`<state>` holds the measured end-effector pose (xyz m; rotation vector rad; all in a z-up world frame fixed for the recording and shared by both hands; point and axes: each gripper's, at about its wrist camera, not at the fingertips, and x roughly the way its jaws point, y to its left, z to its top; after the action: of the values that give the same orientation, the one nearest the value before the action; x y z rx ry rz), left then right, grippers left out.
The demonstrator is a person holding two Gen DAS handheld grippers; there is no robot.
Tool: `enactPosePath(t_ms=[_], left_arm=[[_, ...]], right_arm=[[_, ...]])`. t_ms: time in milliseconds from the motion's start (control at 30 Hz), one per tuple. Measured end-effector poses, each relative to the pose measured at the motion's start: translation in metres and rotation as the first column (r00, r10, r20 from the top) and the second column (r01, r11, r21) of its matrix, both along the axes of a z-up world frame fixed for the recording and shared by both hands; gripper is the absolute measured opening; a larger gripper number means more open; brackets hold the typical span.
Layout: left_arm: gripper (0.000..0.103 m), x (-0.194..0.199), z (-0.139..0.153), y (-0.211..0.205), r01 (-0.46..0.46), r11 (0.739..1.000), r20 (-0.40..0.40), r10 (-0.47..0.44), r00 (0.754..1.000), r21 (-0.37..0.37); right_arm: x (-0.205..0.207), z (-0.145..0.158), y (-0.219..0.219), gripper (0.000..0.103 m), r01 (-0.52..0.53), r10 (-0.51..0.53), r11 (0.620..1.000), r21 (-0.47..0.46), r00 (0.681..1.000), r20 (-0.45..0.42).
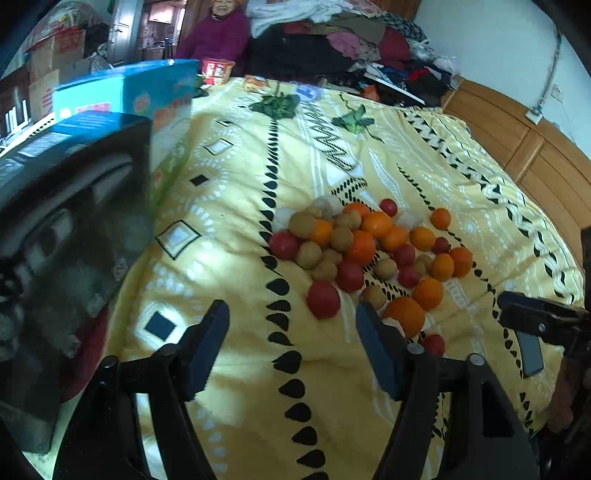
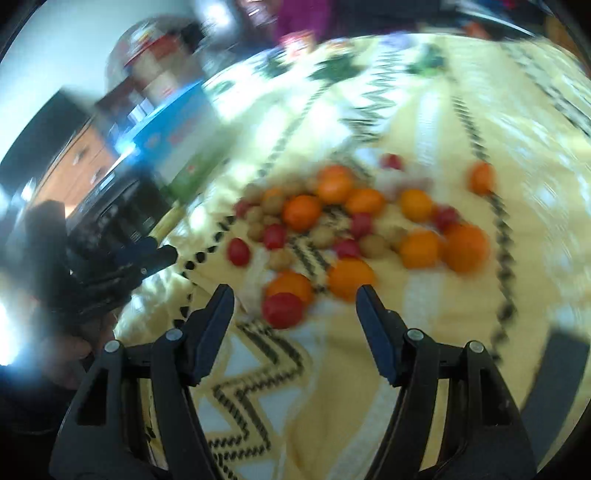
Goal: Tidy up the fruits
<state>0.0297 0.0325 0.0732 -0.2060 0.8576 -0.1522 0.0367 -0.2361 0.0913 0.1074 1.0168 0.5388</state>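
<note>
A loose pile of fruit (image 1: 365,251) lies on a yellow patterned bedspread (image 1: 236,229): oranges, red tomato-like fruits and small brown round fruits. My left gripper (image 1: 291,314) is open and empty, just in front of the pile, with a red fruit (image 1: 323,300) near its gap. In the blurred right wrist view my right gripper (image 2: 295,295) is open and empty, close to a red fruit (image 2: 282,310) and an orange (image 2: 290,286) at the near edge of the pile (image 2: 354,218). The right gripper shows at the right edge of the left wrist view (image 1: 535,317).
A blue-green carton (image 1: 147,96) and a dark box (image 1: 66,192) stand at the bed's left side. A person in purple (image 1: 218,33) sits at the far end beside a heap of clothes (image 1: 351,40). A wooden headboard (image 1: 524,147) runs along the right.
</note>
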Motion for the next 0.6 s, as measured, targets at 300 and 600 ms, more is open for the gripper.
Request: enactPosePath(t_ms=[300, 600], left_arm=[[0.041, 0.037, -0.03, -0.023, 0.039, 0.999, -0.069, -0.039, 0.997, -0.01], [0.041, 0.05, -0.043, -0.038, 0.067, 0.998, -0.061, -0.066, 0.996, 0.012]], right_arm=[[0.01, -0.004, -0.003, 0.066, 0.015, -0.015, 1.0, 0.017, 1.0, -0.026], [0.003, -0.014, 0.012, 0.066, -0.031, 0.03, 0.999, -0.009, 0.999, -0.027]])
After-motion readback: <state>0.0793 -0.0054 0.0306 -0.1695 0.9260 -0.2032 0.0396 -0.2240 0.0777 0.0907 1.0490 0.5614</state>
